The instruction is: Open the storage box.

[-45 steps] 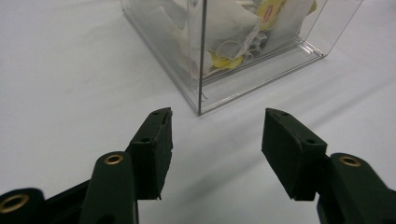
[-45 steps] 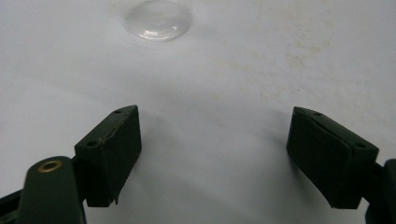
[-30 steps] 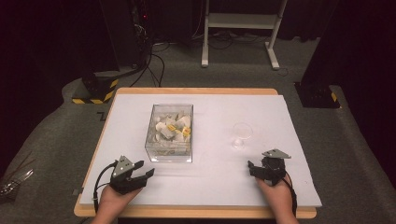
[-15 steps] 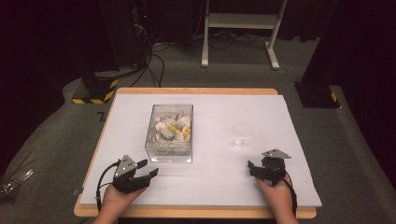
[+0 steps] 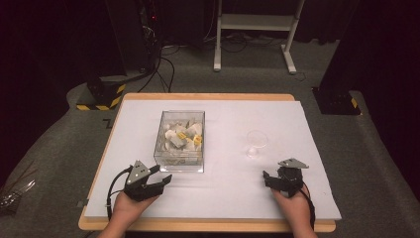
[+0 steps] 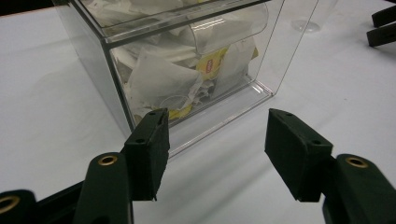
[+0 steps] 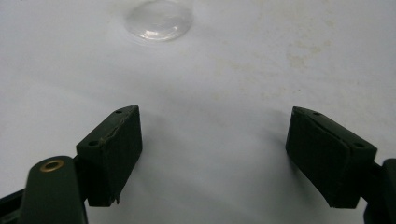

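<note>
Since half a second before, my left gripper [image 5: 159,179] had crept a little forward and inward toward the clear box [image 5: 181,140], while my right gripper [image 5: 270,179] had kept its place near the counter's near edge; the box and the glass had not shifted.

My left jaws stood wide apart with nothing between them, low over the white counter [image 5: 223,188]. The clear box [image 6: 187,70] sat just ahead of them, its near corner closest to one jaw but not touching it. Inside lay a heap of tea bags [image 6: 159,84], white paper with yellow tags. Beyond the box and off to the far side of my left jaws I could see the dark jaw tips of my other gripper [image 6: 383,25].

My right jaws were also spread wide and empty above the bare counter [image 7: 210,154]. Ahead of them, apart from both jaws, stood the stemmed glass [image 5: 256,143]; from the right gripper view I caught just its round clear foot [image 7: 159,21].

How many tea bags the box held I could not tell, for they overlapped and the walls glared. The print on the yellow tags was too blurred to read. The box's top was cut off in the left gripper view, and the glass's bowl was faint against the white from above.
</note>
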{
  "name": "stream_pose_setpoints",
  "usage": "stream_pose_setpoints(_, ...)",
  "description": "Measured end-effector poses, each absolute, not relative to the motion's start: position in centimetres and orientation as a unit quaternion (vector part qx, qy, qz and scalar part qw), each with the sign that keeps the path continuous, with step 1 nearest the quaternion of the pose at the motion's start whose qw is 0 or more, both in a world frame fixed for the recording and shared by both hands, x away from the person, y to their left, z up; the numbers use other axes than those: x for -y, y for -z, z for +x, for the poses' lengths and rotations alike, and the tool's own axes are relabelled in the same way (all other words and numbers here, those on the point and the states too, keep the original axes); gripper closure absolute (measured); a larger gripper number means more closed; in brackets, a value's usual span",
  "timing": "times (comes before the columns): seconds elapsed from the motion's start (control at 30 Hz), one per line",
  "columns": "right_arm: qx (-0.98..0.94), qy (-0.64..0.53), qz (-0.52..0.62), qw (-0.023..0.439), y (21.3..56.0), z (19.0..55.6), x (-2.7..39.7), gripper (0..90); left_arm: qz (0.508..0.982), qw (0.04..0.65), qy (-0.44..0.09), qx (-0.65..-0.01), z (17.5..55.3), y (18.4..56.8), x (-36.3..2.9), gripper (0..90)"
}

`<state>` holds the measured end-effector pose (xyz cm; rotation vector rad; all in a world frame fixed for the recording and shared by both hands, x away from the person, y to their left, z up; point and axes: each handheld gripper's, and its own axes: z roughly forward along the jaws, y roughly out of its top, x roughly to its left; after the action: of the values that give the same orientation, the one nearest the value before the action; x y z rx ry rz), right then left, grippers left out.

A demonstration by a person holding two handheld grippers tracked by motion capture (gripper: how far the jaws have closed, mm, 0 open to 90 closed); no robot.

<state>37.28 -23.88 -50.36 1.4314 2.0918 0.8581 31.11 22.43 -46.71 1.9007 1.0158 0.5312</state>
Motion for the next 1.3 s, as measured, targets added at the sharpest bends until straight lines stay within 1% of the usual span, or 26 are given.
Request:
stream_pose_setpoints(0.43, -0.761, -0.312, 0.521, 0.23, 50.4, 37.3, 23.9, 18.8, 0.76, 0.454, -0.211, -0.415, 32.3, 46.5, -21.4, 39.8)
stream_pose_setpoints(0.8, -0.761, -0.312, 0.52, 0.231, 50.4, 37.3, 23.9, 18.9, 0.755, 0.461, -0.219, -0.412, 33.4, 46.3, -20.6, 39.4)
stream_pose_setpoints(1.03, -0.761, -0.312, 0.52, 0.232, 50.4, 37.3, 23.9, 19.0, 0.744, 0.475, -0.221, -0.414, 34.0, 46.4, -20.5, 44.0)
stream_pose_setpoints(1.17, -0.761, -0.312, 0.52, 0.232, 50.4, 37.3, 23.9, 19.1, 0.741, 0.481, -0.226, -0.411, 34.3, 46.5, -20.4, 51.0)
stream_pose_setpoints(1.3, -0.761, -0.312, 0.52, 0.231, 50.4, 37.3, 23.9, 19.0, 0.737, 0.49, -0.218, -0.411, 34.5, 46.6, -20.5, 54.8)
